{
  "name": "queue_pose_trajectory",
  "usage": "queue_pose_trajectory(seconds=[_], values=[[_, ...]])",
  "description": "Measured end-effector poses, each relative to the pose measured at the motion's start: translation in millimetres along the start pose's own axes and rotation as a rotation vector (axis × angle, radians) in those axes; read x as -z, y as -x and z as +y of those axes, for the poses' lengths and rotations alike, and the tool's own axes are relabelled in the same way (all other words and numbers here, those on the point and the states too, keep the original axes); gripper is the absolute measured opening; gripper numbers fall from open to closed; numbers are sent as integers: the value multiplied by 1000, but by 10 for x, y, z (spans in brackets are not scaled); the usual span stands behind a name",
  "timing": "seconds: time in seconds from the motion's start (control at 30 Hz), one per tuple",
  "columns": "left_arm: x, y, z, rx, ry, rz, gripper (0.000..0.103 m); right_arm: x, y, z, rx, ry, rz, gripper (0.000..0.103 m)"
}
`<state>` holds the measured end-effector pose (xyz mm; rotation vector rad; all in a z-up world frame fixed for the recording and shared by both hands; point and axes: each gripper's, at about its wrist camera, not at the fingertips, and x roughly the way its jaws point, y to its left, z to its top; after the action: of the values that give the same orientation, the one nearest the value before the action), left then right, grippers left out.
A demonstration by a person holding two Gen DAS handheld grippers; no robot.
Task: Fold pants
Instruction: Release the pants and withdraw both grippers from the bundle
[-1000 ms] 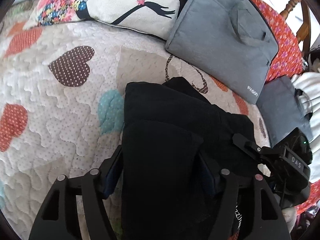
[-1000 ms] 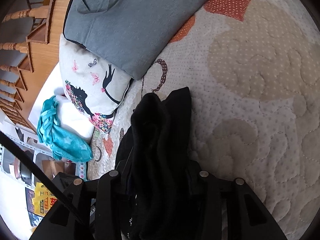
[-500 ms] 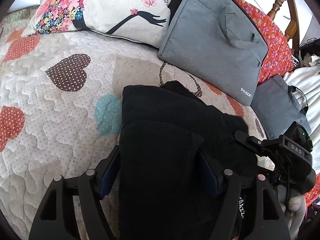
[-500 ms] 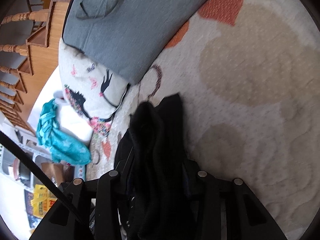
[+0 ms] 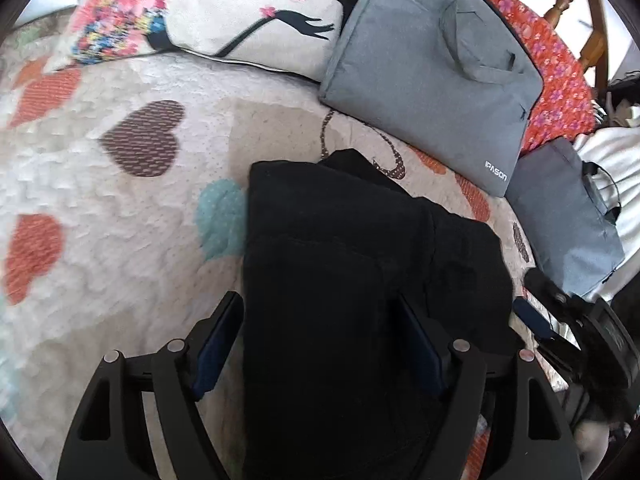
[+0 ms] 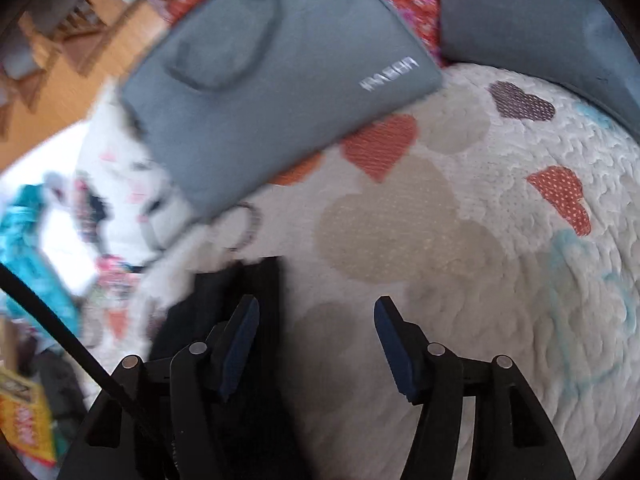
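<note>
My right gripper [image 6: 316, 344] fingers have just sprung apart over bare quilt [image 6: 460, 280], while the left gripper [image 5: 320, 344] straddles the black pants [image 5: 332, 280], contact hidden.

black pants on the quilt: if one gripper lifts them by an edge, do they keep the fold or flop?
Likely flop: the black pants lie in soft, uneven layers with rounded edges, so nothing stiff shows. Probably not slippery, since the fabric looks matte and sits on the textured quilt. The thick stack suggests some weight, so it may sag and unfold.

Bedroom: heart-patterned quilt [image 5: 120, 208], pillow [image 5: 240, 12]
</note>
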<state>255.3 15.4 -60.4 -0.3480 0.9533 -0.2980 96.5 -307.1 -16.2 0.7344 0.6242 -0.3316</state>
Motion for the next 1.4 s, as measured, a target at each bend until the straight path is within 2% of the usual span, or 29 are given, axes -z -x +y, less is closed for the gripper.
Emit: queue_pose_trajectory(seconds=[0.07,0.13,0.23,0.3,0.37,0.43,0.53,0.67,0.83,1.03,1.4], values=[[52,231,-20,7,25,-31,76,99,107,135,-35,57,15,76],[142,479,-34,9,43,-53,76,212,27,210,-55,88,94,77],[318,799,-54,-39,42,-78,76,373,-216,80,75,95,211,77],[450,1008,-61,-76,37,-93,76,386,-191,41,63,101,178,77],[556,1146,-63,-93,37,-91,76,369,-115,80,141,115,187,77],[676,1256,-109,-118,32,-80,76,361,27,55,176,74,183,77],[831,1355,-185,-140,24,-77,76,401,299,38,140,27,180,77],[1017,1455,-340,-136,8,-73,76,596,684,118,126,83,183,77],[1256,1666,-644,-159,-74,-122,76,879,1026,153,129,98,179,78],[1464,1906,-874,-183,-151,-177,76,996,1342,202,146,138,141,78],[1548,2233,-1004,-198,-173,-233,77,1086,1616,406,138,208,96,79]])
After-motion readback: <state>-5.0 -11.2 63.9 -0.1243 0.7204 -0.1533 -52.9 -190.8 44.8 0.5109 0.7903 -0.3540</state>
